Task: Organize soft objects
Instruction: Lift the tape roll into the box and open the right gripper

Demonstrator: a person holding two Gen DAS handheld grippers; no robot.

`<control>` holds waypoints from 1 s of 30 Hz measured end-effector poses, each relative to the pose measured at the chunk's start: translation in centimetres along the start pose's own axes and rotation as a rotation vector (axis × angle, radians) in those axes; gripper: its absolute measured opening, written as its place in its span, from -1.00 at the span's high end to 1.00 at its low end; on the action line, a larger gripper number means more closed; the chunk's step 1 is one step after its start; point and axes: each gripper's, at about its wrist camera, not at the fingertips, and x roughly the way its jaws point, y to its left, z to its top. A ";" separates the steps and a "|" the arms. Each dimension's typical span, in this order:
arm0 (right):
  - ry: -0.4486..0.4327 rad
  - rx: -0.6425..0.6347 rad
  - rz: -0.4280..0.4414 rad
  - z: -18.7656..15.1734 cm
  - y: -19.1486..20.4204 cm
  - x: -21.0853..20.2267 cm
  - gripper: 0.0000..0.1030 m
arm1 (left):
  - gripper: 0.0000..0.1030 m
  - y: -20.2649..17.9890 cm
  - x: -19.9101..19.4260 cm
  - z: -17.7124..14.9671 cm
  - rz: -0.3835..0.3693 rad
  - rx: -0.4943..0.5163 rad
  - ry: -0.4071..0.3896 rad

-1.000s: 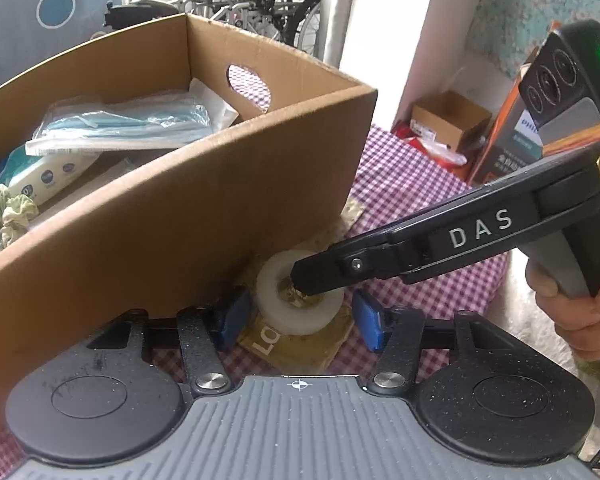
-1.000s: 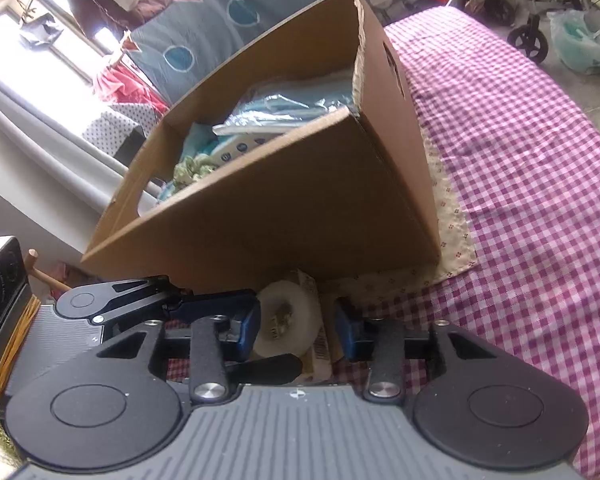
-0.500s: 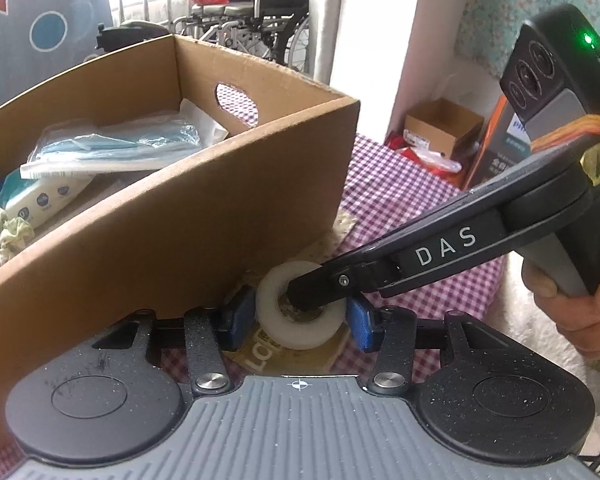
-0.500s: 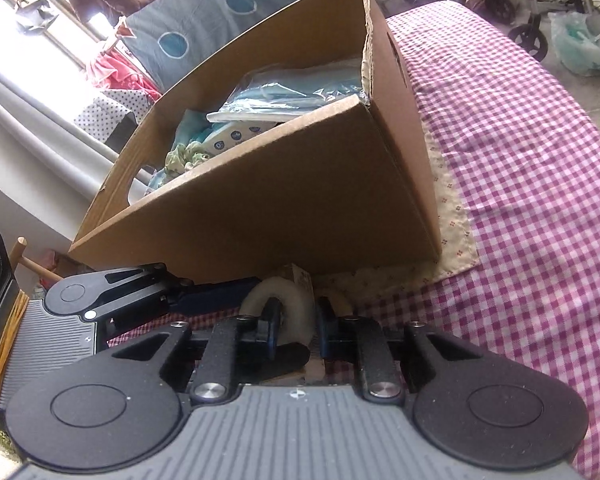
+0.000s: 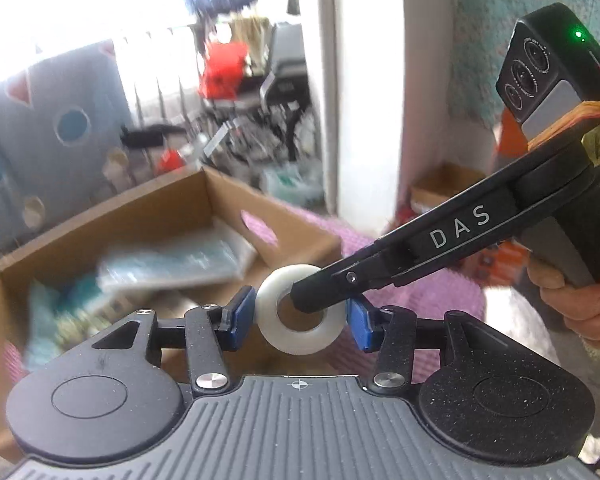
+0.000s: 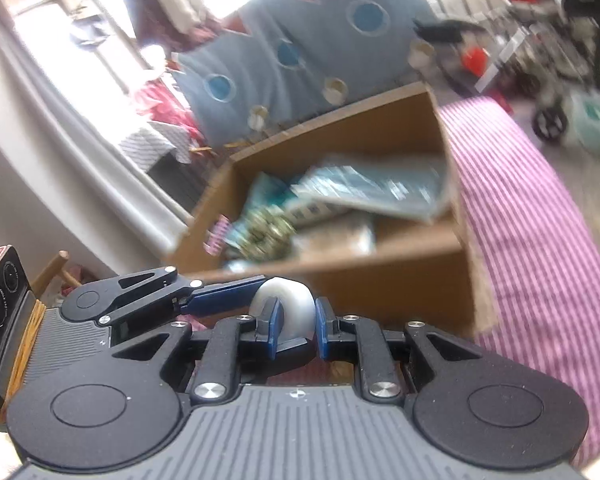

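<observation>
Both grippers clamp one white tape roll [image 5: 300,309] above the near wall of the cardboard box [image 5: 172,216]. The left gripper [image 5: 300,318] presses its blue pads on the roll's outer rim; the right gripper [image 6: 296,328] pinches the ring wall narrowly, one finger [image 5: 328,292] through the core. This double hold likely steadies the roll for placement among the packets [image 6: 364,188] inside.

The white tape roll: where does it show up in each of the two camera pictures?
Left wrist view: the white tape roll sits low in the middle, face-on, between the left gripper's blue jaws.
Right wrist view: it is low in the middle too, seen edge-on, pinched by the right gripper.
Shared landmark: the open cardboard box just behind it.
</observation>
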 end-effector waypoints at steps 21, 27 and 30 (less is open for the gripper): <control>0.488 0.008 0.093 11.6 -2.1 16.6 0.61 | -0.16 14.8 8.6 0.2 -0.168 -0.445 0.321; 0.695 0.041 0.042 10.7 -4.3 22.0 0.61 | -0.32 17.0 7.7 -1.7 -0.130 -0.504 0.318; 0.734 0.031 0.016 10.6 -4.5 23.0 0.61 | -0.34 18.5 6.7 -2.1 -0.114 -0.533 0.283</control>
